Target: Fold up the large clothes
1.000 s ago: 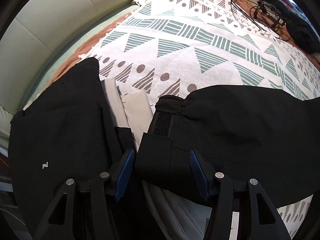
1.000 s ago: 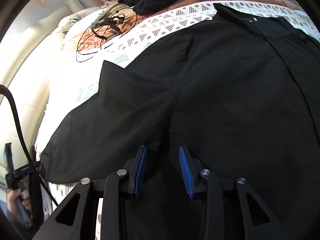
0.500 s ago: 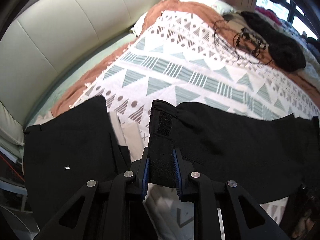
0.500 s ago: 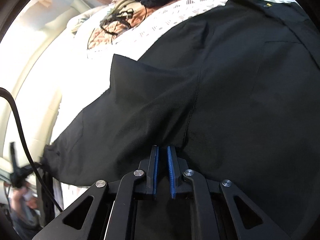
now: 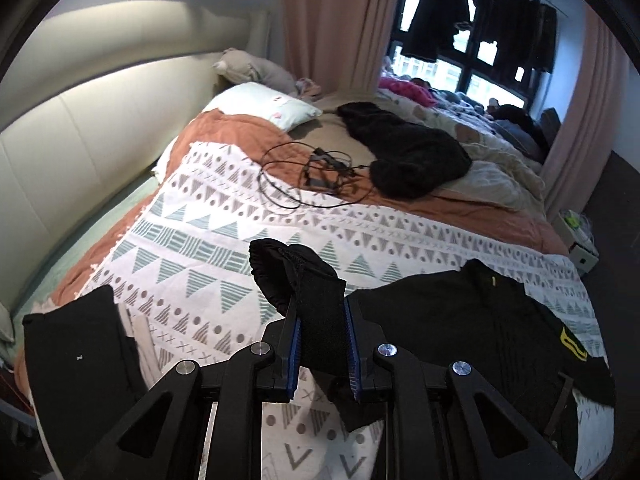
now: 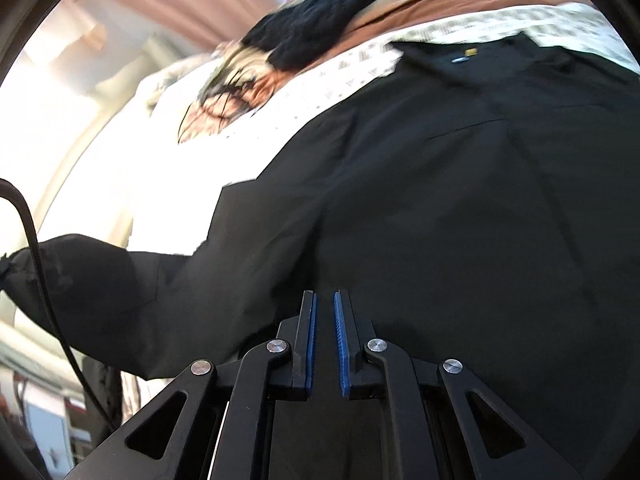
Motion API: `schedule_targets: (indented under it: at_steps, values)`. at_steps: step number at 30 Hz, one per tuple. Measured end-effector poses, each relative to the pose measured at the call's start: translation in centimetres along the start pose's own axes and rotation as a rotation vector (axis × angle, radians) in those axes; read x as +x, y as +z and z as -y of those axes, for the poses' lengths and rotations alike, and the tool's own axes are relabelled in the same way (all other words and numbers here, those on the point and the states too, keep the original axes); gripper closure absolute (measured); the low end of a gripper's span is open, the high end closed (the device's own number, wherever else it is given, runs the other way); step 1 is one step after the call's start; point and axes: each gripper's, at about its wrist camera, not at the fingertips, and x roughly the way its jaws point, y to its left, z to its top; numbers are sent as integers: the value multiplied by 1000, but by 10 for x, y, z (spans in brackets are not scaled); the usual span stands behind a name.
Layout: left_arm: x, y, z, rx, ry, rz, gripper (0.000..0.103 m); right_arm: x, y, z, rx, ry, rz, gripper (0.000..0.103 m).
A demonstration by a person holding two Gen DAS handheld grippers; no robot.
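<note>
A large black jacket (image 5: 472, 332) lies spread on the patterned white blanket (image 5: 224, 240) of a bed. My left gripper (image 5: 320, 320) is shut on the jacket's sleeve cuff (image 5: 288, 276), which it holds lifted above the blanket; the cuff's elastic end sticks out past the blue pads. In the right wrist view the jacket body (image 6: 460, 208) fills the frame. My right gripper (image 6: 324, 312) is shut on a pinch of the jacket's fabric near its lower edge. The lifted sleeve (image 6: 80, 276) stretches away to the left.
A second black garment (image 5: 80, 364) lies at the blanket's near left. A tangle of black cable (image 5: 312, 172) and a dark knitted garment (image 5: 404, 148) lie farther up the bed. A padded headboard (image 5: 80, 128) runs along the left. Pillows and a window stand at the far end.
Both grippers closed on the jacket. My left gripper then rose and tilted up, lifting the sleeve cuff off the blanket. My right gripper shifted slightly while holding the fabric.
</note>
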Motion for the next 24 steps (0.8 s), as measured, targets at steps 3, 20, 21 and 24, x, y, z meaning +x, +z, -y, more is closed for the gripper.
schedule_targets:
  at_steps: [3,20,21,24]
  values:
    - [-6,0,34,47,-45,1,84,-34,-2,12,12,-26,35,93]
    - [-7,-2,170,206,-195,-42,86,-177,-15,110,31,-262,159,69]
    - [-4,-3,179,218,-202,-48,87,-180,-13,119,41,-269,162,66]
    - [4,-5,203,240,-234,-73,88,-194,-18,141,70,-279,184,58]
